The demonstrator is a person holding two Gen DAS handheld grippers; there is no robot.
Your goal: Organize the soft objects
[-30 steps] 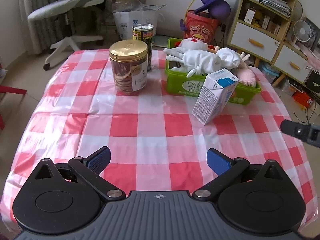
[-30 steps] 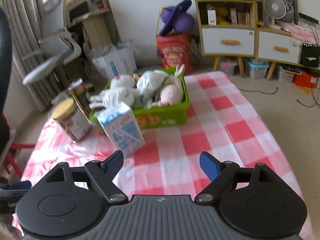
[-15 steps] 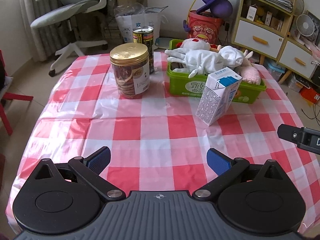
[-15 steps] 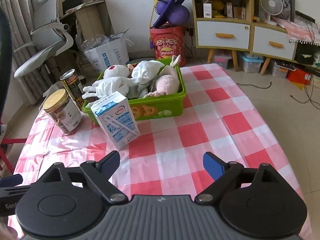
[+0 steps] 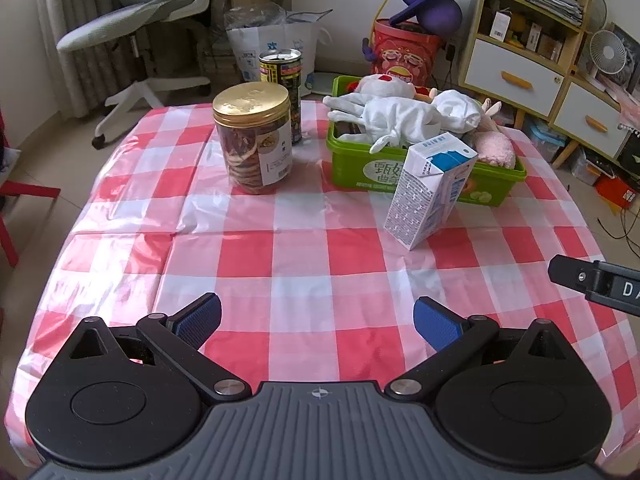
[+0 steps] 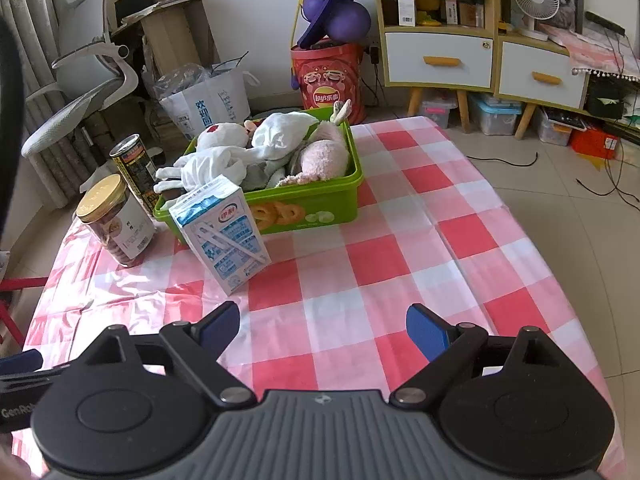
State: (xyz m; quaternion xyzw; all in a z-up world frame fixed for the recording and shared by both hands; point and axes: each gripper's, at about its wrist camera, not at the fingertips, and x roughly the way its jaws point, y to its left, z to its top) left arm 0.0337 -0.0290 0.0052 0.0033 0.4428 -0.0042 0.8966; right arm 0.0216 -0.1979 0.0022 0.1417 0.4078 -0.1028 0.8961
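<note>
A green basket (image 5: pixel 496 188) (image 6: pixel 312 208) stands at the far side of the checked table and holds several soft things: white plush toys (image 5: pixel 400 116) (image 6: pixel 224 160) and a pink plush (image 5: pixel 494 148) (image 6: pixel 324 156). My left gripper (image 5: pixel 318 316) is open and empty, low over the table's near edge. My right gripper (image 6: pixel 322 326) is open and empty, also near the front edge, apart from the basket. Its side shows at the right of the left wrist view (image 5: pixel 596 284).
A tilted milk carton (image 5: pixel 430 192) (image 6: pixel 222 232) leans in front of the basket. A gold-lidded cookie jar (image 5: pixel 254 136) (image 6: pixel 116 220) and a dark can (image 5: pixel 282 92) (image 6: pixel 136 168) stand left of it. An office chair, a bag, a bucket and shelves surround the table.
Both grippers have pulled back and risen a little, so more of the table shows. Both stay open and empty. The objects on the table have not moved.
</note>
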